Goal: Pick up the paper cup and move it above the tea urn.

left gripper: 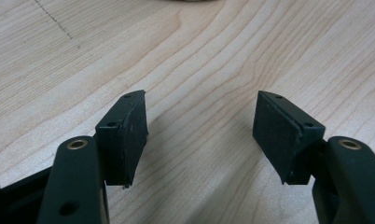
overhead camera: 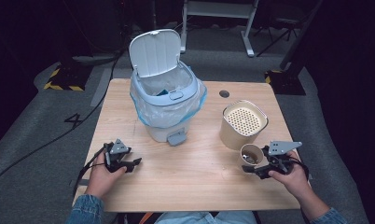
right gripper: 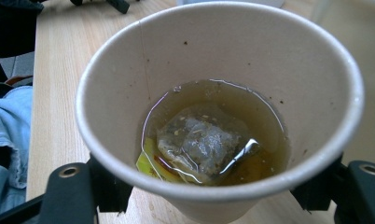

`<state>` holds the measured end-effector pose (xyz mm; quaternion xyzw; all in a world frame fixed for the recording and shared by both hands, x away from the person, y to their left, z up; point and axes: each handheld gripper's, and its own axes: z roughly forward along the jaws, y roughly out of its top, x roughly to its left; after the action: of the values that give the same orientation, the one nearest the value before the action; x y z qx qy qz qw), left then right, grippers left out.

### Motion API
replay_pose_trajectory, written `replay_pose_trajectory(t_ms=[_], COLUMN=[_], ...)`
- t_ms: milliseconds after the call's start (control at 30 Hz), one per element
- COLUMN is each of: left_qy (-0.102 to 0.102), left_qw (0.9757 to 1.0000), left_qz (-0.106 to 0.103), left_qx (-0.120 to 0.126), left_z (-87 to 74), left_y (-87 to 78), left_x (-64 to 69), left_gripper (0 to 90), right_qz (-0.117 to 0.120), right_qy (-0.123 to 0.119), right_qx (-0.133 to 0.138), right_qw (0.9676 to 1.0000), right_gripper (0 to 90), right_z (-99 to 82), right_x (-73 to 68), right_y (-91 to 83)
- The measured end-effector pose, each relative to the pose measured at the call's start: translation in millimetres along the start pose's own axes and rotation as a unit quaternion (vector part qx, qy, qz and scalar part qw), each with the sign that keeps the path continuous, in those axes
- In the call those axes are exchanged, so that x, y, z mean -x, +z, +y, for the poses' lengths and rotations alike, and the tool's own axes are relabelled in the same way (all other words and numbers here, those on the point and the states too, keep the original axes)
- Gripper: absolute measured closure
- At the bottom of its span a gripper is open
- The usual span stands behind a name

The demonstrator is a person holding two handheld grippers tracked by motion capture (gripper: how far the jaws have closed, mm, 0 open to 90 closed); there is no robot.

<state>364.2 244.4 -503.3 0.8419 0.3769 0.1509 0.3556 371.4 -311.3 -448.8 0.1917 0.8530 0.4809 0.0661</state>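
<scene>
A paper cup (overhead camera: 252, 155) stands at the table's right front; inside the cup (right gripper: 213, 56) lies a tea bag (right gripper: 205, 142) in a little brown tea. My right gripper (overhead camera: 249, 169) holds the cup, its jaws pressed on both sides of it (right gripper: 218, 205). My left gripper (overhead camera: 135, 164) rests low over the bare wood at the left front, open, with nothing between its pads (left gripper: 125, 128). A white pedal bin (overhead camera: 167, 93) with a clear bag liner stands mid-table, its lid (overhead camera: 155, 51) tipped up. A tan canister with a perforated top (overhead camera: 244, 122) stands just behind the cup.
The wooden table (overhead camera: 195, 182) has a round cable hole (overhead camera: 224, 94) at the back right. Grey carpet surrounds it, with cables and a stand base with yellow-black tape (overhead camera: 64, 77) at the back left. A white desk frame (overhead camera: 218, 11) stands behind.
</scene>
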Motion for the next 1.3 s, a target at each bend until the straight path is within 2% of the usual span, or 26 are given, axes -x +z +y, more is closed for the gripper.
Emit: replay_pose_trajectory(t_ms=[300, 600, 967, 1067, 1300], left_qy=[0.000, 0.000, -0.003, -0.004, -0.004], left_qw=[1.0000, 1.0000, 1.0000, 1.0000, 1.0000], left_qz=[-0.001, -0.001, -0.003, -0.004, -0.003], left_qx=[0.000, 0.000, 0.001, 0.002, 0.001], left_z=[0.0, 0.0, -0.1, -0.1, -0.1], left_y=[0.0, 0.0, 0.1, 0.1, 0.1], left_x=[0.0, -0.1, -0.1, -0.3, -0.1], left_gripper=[35.5, 35.5, 35.5, 35.6, 35.5], right_qz=[0.009, 0.005, -0.022, -0.039, -0.066], right_qy=[-0.010, -0.010, -0.029, -0.039, -0.047], right_qx=[0.000, -0.001, -0.001, 0.002, 0.008], right_qw=[0.9999, 0.9999, 0.9993, 0.9985, 0.9967], right_gripper=[29.2, 29.5, 29.7, 29.7, 29.7], right_z=[16.0, 36.0, 64.3, 70.5, 85.5], right_x=[11.7, 22.1, 36.4, 43.0, 61.9], right_y=[-25.5, -47.3, -66.8, -69.6, -75.5])
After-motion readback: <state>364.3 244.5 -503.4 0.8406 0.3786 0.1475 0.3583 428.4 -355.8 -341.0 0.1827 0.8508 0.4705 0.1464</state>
